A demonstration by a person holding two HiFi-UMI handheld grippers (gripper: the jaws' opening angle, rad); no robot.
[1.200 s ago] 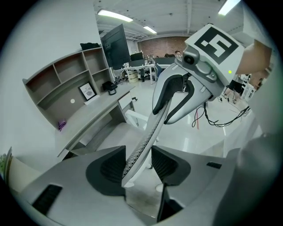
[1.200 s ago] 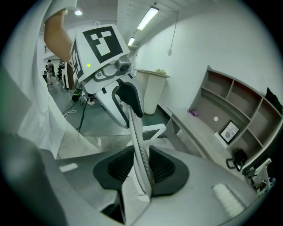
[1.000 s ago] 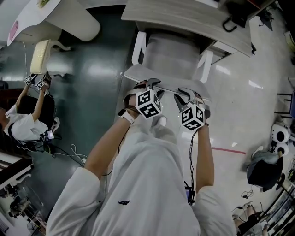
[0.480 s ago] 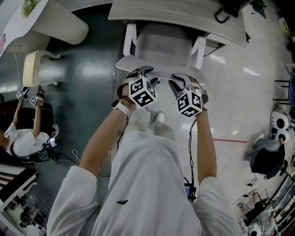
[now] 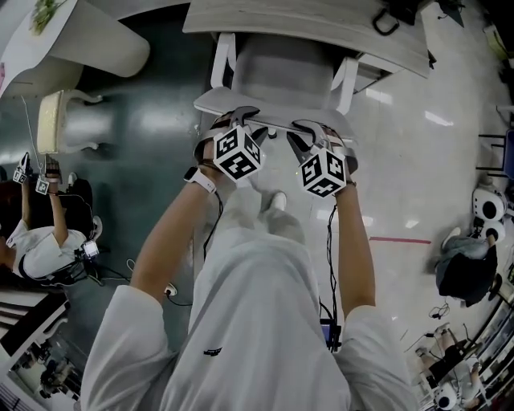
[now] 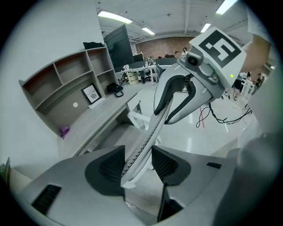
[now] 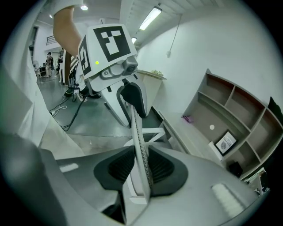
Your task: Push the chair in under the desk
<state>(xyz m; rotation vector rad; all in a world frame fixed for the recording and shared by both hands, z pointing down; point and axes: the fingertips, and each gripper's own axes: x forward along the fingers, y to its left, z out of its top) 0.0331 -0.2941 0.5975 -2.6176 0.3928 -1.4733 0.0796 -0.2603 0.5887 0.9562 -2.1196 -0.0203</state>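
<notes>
chair backrest (image 5: 275, 125) edge clamped in left gripper (image 5: 246, 122), right gripper (image 5: 303, 133) closing on it; seat (image 5: 277, 71) partly under desk (image 5: 305, 24).

Glossy floor (image 5: 120, 120), dark green at left and pale at right, marked with a short red line (image 5: 397, 239) on the pale side. Standing on it, a pale chair (image 5: 277, 72), seat tucked partly beneath a light wood-grain counter (image 5: 305, 20). Loose cables (image 5: 128, 269) trailing over the green stretch. On the counter, below an open shelf unit (image 6: 66, 84): a framed picture (image 6: 91, 94) propped upright, a black object (image 6: 115, 88) near it, a small purple thing (image 6: 64, 131) farther along.
</notes>
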